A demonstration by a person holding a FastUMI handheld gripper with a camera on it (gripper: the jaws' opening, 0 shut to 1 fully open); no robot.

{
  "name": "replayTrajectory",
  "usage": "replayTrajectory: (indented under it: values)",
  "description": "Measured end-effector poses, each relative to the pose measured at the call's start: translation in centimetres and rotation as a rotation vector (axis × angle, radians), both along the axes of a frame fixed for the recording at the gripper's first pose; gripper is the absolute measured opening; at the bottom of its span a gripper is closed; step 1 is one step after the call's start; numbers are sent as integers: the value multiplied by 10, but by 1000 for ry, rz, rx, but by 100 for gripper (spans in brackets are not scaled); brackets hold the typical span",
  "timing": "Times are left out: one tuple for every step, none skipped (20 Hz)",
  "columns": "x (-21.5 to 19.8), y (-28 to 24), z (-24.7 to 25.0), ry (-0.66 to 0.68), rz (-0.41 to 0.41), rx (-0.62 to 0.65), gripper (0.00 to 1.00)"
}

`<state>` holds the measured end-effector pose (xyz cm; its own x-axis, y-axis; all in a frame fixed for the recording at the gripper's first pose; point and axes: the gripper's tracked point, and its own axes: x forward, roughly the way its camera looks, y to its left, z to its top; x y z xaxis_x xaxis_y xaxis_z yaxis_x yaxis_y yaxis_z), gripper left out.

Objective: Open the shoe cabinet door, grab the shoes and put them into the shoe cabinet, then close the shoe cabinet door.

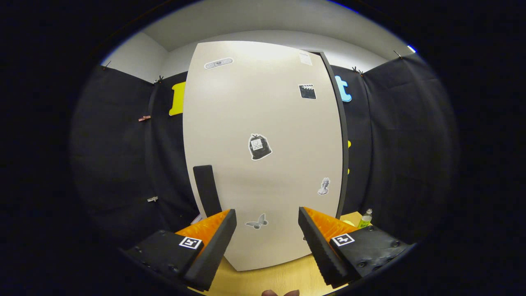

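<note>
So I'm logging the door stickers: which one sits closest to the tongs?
The grey butterfly sticker, low on the beige cabinet door, just ahead between the open tongs; the others sit higher.

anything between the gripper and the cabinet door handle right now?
Nothing visible. The open gripper faces the closed cream shoe cabinet door with small stickers; its dark vertical handle sits on the door just beyond the left finger, with no object in front of it.

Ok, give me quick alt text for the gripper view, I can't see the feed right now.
The gripper is open, facing the shut cream cabinet door just ahead of its fingers. The door's dark handle stands above the left finger; a small bottle sits beside the cabinet on the wooden table.
</note>
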<state>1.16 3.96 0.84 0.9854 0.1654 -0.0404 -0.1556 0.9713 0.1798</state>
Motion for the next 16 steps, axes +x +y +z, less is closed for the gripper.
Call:
replayTrajectory:
  values:
    - [0,-2,0,2,-3,1,98]
    - [0,-3,-1,3,-5,2,98]
    - [-1,-4,-2,5,-7,1,98]
    - [-2,-5,-2,5,-7,1,98]
    - [-3,-4,-3,7,-6,1,98]
    - [-3,-5,-3,8,-7,3,98]
    - [-4,-6,-3,8,-6,5,98]
    - [-4,-7,-3,10,-7,6,98]
    - [-5,-7,-2,10,-6,7,98]
    - [-6,-8,-2,9,-7,6,98]
    - [-6,-9,-3,9,-8,5,98]
    - [-7,-10,-3,8,-9,5,98]
    - [-7,-12,-3,9,-11,5,98]
    - [-9,-12,-3,9,-12,5,98]
    - [-10,-14,-3,10,-15,4,98]
    - [-11,-13,-4,9,-18,2,98]
